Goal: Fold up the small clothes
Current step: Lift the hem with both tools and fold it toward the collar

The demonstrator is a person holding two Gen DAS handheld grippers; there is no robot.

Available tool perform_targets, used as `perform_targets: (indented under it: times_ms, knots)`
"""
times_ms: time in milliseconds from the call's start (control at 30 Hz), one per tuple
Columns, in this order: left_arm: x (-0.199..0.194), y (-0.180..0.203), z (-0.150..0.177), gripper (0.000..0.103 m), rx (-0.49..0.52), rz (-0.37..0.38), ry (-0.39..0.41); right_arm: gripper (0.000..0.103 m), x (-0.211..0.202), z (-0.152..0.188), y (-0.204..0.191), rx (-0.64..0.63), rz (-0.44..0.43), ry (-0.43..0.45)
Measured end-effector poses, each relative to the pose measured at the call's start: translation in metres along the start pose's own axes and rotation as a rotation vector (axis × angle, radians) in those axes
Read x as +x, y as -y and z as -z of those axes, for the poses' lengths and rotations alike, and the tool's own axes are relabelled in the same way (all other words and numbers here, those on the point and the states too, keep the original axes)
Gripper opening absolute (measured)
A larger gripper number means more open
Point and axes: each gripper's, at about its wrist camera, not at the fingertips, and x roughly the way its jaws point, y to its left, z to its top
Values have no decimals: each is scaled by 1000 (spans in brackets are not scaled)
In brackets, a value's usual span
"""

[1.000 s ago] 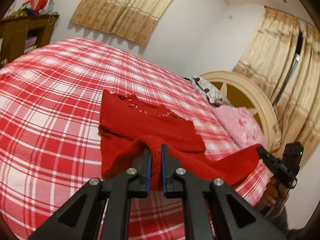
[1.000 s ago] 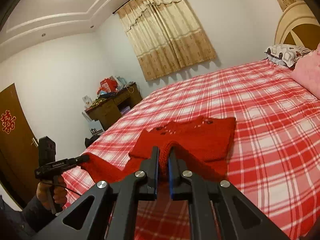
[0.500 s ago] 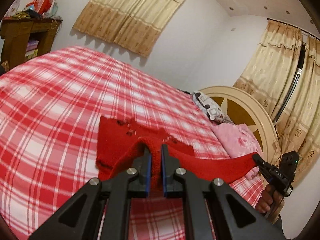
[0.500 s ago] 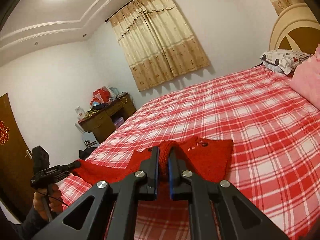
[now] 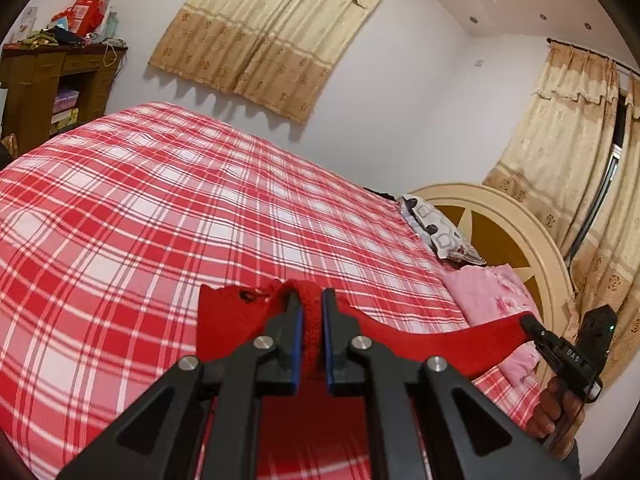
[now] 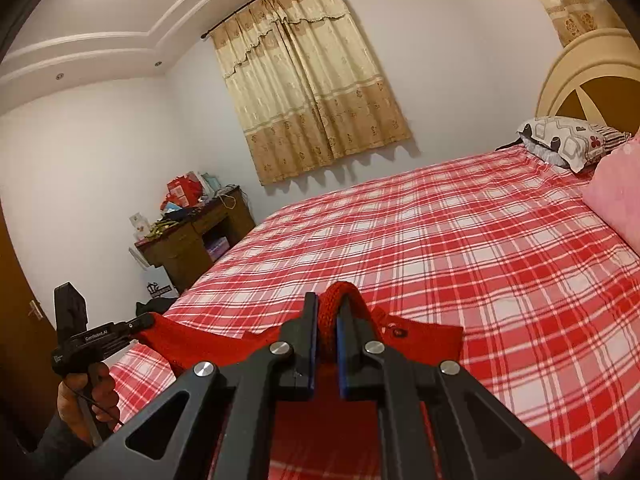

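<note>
A small red knitted sweater (image 5: 228, 324) lies on the red plaid bed (image 5: 160, 220). My left gripper (image 5: 311, 312) is shut on a fold of its edge, held above the bed. My right gripper (image 6: 327, 316) is shut on another fold of the same sweater (image 6: 424, 334). The knit stretches taut between them. The right gripper shows in the left wrist view (image 5: 530, 326) at the far right, and the left gripper in the right wrist view (image 6: 144, 322) at the far left. The sweater's far part with its small dark buttons still rests on the bed.
A pink pillow (image 5: 492, 300) and a patterned pillow (image 5: 436, 228) lie by the round cream headboard (image 5: 516, 240). A cluttered wooden desk (image 6: 192, 236) stands by the bed's far corner. Beige curtains (image 6: 308, 92) hang on the wall. A brown door (image 6: 16, 320) is at left.
Both grippers have lifted and carried the held edge forward over the sweater toward its far buttoned end. Less of the sweater now shows beyond the fingertips.
</note>
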Motion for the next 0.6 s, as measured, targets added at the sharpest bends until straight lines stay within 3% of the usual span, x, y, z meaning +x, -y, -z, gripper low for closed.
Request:
perform_targets:
  times_ms: [300, 600]
  knots:
    - [73, -14, -8, 9, 39, -75, -68, 7, 79, -2, 40, 31, 117, -99]
    - [149, -45, 9, 9, 43, -160, -190, 7, 163, 26, 99, 100, 203, -238]
